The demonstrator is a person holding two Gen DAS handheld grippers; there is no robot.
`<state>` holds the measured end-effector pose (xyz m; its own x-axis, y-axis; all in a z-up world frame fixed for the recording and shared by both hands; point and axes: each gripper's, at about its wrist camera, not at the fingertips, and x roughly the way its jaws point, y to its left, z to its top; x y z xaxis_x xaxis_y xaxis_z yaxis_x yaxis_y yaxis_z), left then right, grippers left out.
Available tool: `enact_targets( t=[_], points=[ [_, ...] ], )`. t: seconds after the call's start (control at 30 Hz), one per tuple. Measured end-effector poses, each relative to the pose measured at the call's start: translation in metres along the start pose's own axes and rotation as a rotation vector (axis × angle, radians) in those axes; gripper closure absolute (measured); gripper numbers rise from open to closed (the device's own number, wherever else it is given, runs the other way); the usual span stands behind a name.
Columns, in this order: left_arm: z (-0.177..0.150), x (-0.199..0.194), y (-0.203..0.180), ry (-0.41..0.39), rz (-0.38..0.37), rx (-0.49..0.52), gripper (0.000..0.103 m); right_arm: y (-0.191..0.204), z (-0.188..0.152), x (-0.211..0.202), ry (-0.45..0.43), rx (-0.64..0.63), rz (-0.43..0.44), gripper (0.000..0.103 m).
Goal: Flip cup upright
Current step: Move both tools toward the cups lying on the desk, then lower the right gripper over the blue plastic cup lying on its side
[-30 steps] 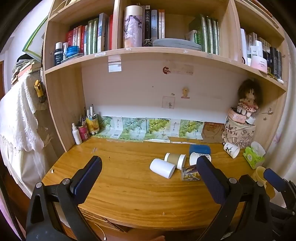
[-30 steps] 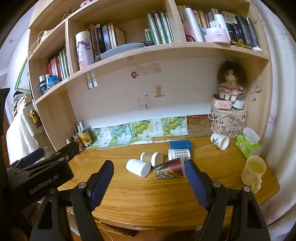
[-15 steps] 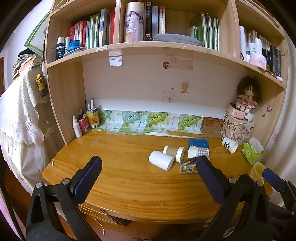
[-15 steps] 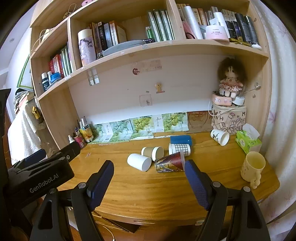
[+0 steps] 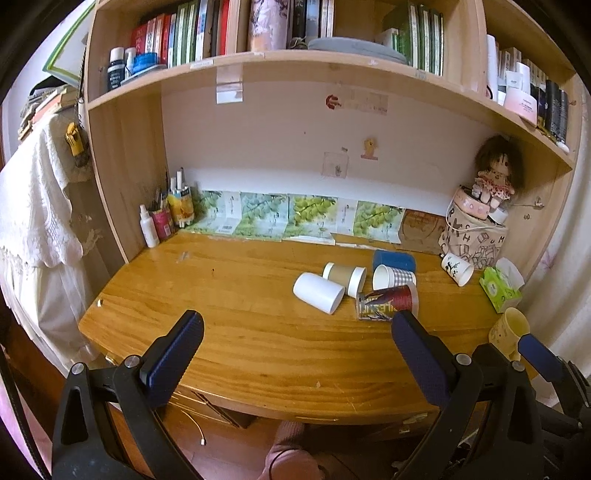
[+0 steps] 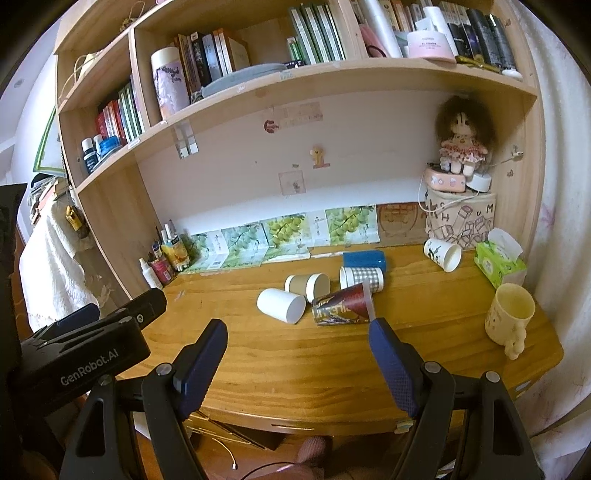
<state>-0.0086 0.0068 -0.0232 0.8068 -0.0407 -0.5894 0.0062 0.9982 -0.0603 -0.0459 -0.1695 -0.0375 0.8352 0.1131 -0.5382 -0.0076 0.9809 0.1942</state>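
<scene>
Several cups lie on their sides on the wooden desk (image 5: 236, 332): a white cup (image 5: 318, 292) (image 6: 281, 305), a tan cup (image 5: 344, 276) (image 6: 307, 286), a checked cup (image 5: 393, 277) (image 6: 361, 278), a red patterned cup (image 5: 386, 301) (image 6: 343, 306), a blue cup (image 5: 393, 260) (image 6: 365, 257) and a white printed cup (image 5: 457, 268) (image 6: 442, 254). My left gripper (image 5: 295, 345) is open and empty, held back over the desk's front edge. My right gripper (image 6: 297, 350) is open and empty, also back from the cups.
A yellow mug (image 6: 509, 317) stands upright at the desk's right edge. A green tissue pack (image 6: 499, 263), a printed box with a doll (image 6: 460, 218) and bottles and pens (image 5: 166, 218) line the back. Shelves of books (image 5: 258, 26) hang above.
Both grippers have drawn back and up from the desk, so the cups look smaller and the front edge and floor show. The cups have not moved.
</scene>
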Motion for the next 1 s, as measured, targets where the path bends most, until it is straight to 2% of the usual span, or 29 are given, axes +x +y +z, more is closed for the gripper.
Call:
enact_targets(
  t=[0.4,0.5,0.63,0.83,1.0],
  points=[
    [0.016,0.035,-0.008,0.039,-0.053,0.003,0.002,-0.005,0.015,0.023,0.027,-0.036,-0.024,0.023],
    [0.023,0.048,-0.014,0.058,-0.09,0.001,0.002,-0.004,0.022,0.036,0.053,-0.083,-0.026,0.023],
    [0.033,0.064,-0.025,0.067,-0.103,0.008,0.002,-0.002,0.031,0.05,0.046,-0.153,-0.027,0.023],
    [0.053,0.093,-0.03,0.076,-0.094,-0.016,0.002,-0.011,0.055,0.082,0.06,-0.193,-0.013,0.023],
    [0.072,0.127,-0.033,0.116,-0.101,-0.048,0.002,-0.025,0.076,0.121,0.102,-0.198,-0.001,0.023]
  ],
)
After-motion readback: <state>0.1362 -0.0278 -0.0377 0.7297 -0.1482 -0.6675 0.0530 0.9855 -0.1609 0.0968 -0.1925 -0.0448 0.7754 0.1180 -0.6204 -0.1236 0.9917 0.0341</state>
